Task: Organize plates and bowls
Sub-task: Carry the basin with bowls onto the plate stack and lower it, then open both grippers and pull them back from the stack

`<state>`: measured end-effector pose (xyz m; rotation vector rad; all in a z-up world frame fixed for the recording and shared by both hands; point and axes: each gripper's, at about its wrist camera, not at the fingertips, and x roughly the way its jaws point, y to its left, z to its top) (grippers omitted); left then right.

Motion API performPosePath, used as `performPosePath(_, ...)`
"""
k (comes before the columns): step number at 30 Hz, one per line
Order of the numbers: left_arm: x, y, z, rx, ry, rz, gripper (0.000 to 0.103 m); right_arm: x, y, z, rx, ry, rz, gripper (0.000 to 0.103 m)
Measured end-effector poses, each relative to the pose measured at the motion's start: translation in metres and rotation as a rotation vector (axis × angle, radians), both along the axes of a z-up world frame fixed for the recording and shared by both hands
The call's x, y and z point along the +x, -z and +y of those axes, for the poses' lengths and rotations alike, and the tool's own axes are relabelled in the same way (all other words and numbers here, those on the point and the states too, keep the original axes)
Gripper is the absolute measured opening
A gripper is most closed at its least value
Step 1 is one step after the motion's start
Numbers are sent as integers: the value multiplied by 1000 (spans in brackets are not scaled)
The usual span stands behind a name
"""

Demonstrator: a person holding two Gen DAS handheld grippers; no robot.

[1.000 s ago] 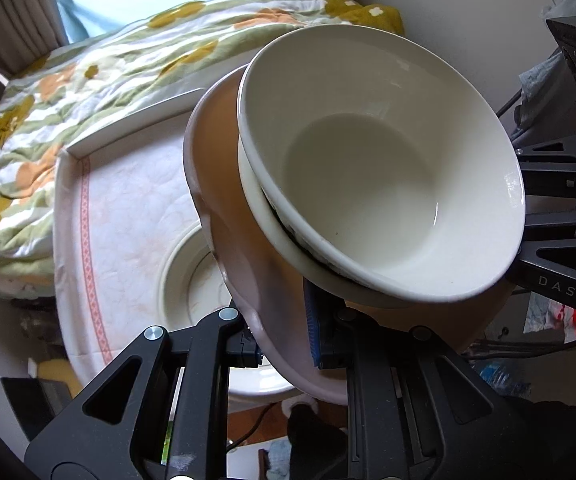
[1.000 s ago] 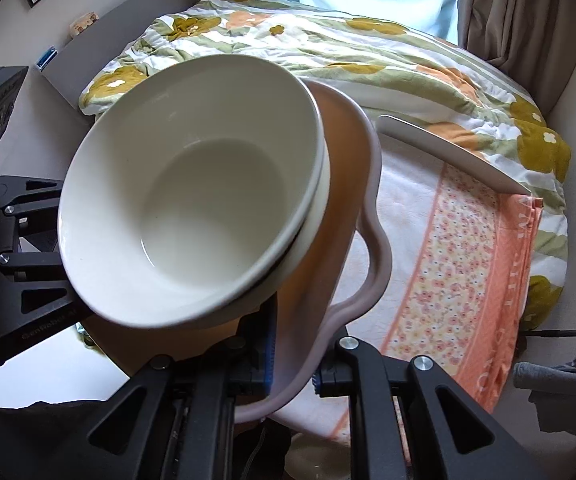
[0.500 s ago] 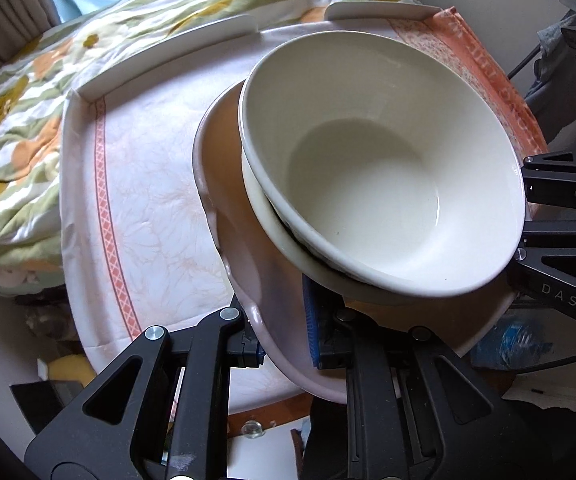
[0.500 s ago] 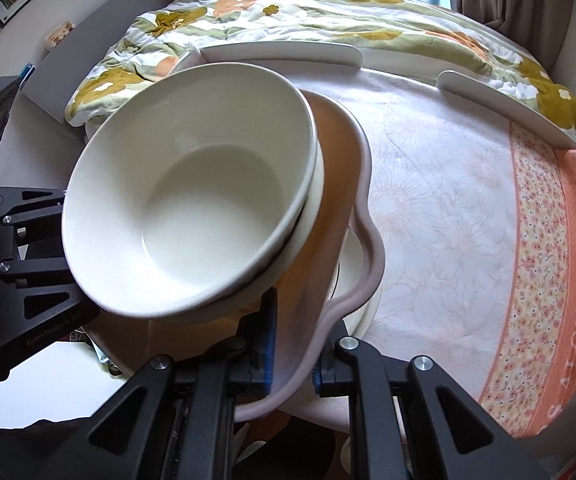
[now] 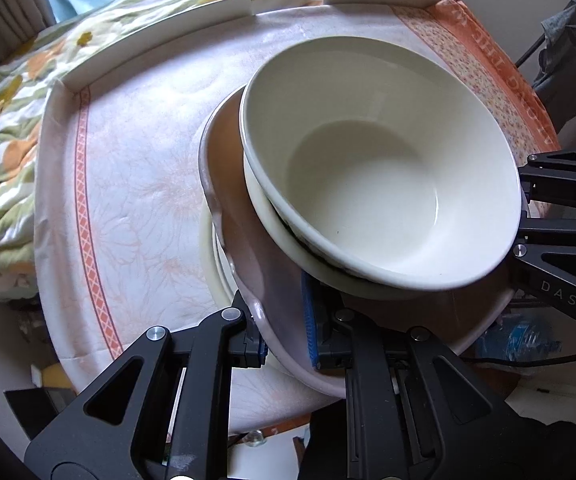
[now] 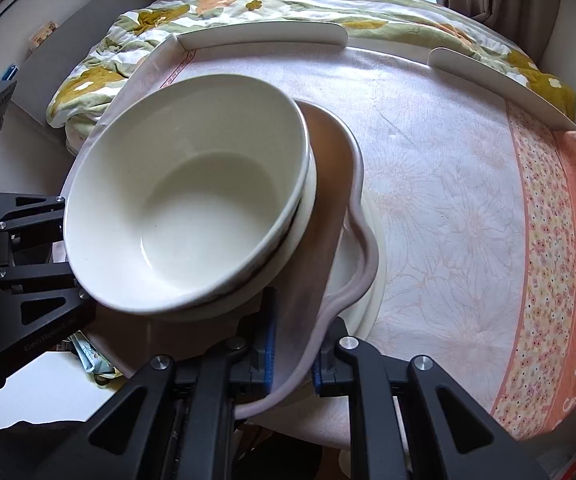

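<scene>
Low in the left wrist view, the left gripper (image 5: 286,340) was clamped tight on the near rim of a pink scalloped plate (image 5: 256,280), one blue-padded finger above the rim and one below. On that plate sat a stack of two cream bowls; the upper bowl (image 5: 376,192) filled the centre right of the frame and was empty, while the lower bowl (image 5: 264,208) showed only as a pale edge beneath it. Under the plate, at centre left, part of a white plate (image 5: 212,268) lay on the pink tablecloth (image 5: 128,168) of the round table. The right gripper's black frame showed at the right edge. Across the right wrist view, the right gripper (image 6: 294,356) pinched the opposite rim of the pink scalloped plate (image 6: 328,240) at bottom centre, equally closed. The upper bowl (image 6: 184,208) leaned at centre left, nothing inside it, nested in the lower bowl (image 6: 304,216). The white plate (image 6: 372,280) peeked out right of the scalloped rim, and a low white guard (image 6: 264,36) ran along the table's far edge at top. The step in hand looked like setting the loaded pink plate onto the white one. That next move would call for keeping both rims level so the tilted bowls did not slide, centring over the white plate, then releasing together.
</scene>
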<state>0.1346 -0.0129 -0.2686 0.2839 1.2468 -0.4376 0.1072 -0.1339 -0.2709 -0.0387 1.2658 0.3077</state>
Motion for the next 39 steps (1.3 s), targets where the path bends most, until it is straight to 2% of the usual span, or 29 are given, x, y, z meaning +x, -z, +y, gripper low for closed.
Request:
performPosePath(9,-8,2,4,-15,-61,-42,12,-5,1,-3,18,22,-22,13)
performPosePath(17,-8,-1,4,0,-84,9,14,-6,-7,-11,55,64,2,13)
performPosePath(24,-6,-10,8,0,-105,14,14,-9,-10,-9,56,74,4,13)
performPosePath(27,-8,-13,7,23,-104,1,16,-11,-13,-10,54,76,0,13)
performPosePath(29,-10,-19,8,39,-99,-20,19,-12,-14,-10,55,76,-5,13)
performPosePath(33,-17,-34,12,23,-94,-32,28,-15,-20,-11,49,90,-13,13)
performPosePath(39,-35,-62,22,-14,-105,-69,31,-31,-46,-19,49,126,-58,13)
